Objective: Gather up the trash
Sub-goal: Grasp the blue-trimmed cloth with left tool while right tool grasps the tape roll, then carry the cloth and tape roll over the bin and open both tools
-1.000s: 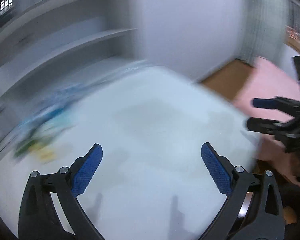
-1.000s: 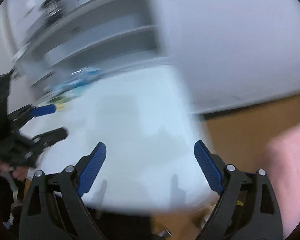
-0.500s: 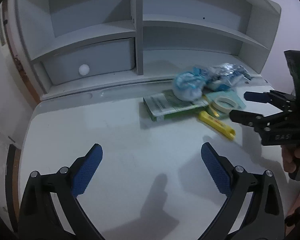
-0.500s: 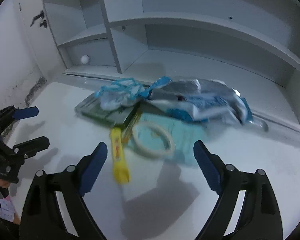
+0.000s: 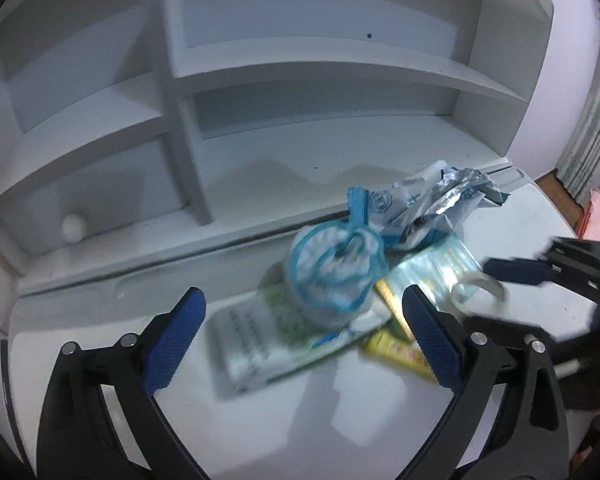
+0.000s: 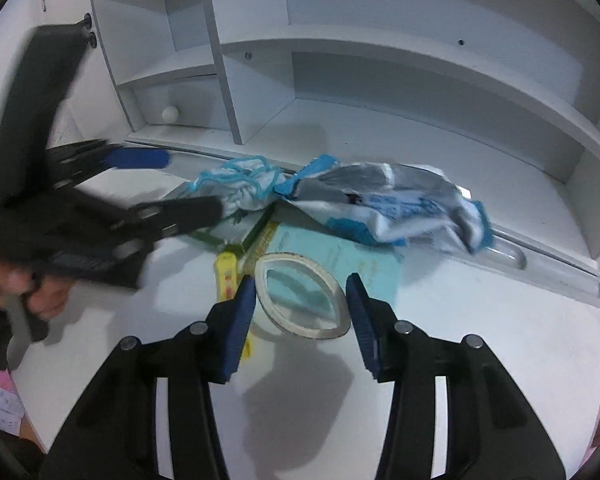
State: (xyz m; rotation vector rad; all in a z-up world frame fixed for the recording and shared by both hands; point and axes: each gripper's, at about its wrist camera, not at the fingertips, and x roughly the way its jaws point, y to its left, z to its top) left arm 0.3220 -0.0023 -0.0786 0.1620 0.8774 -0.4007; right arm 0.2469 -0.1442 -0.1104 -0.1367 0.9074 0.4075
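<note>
Your left gripper (image 5: 302, 334) hovers with its jaws spread wide, blue pads (image 5: 172, 336) facing each other. Your right gripper (image 6: 302, 318) points forward and down, its jaws partly drawn in but with a clear gap between them. Your left hand (image 6: 24, 292) shows in the right wrist view, wrapped round the handle.

Left wrist cam sits low over the white desk (image 5: 260, 432), facing fwd toward the shelf unit (image 5: 308, 64), pile of clutter mid-frame. Right wrist cam looks from the pile's right, closer in, angled slightly left. Both views share the clutter, tape roll (image 6: 302, 296) (image 5: 478, 286), shelves; each catches the other gripper.
</note>
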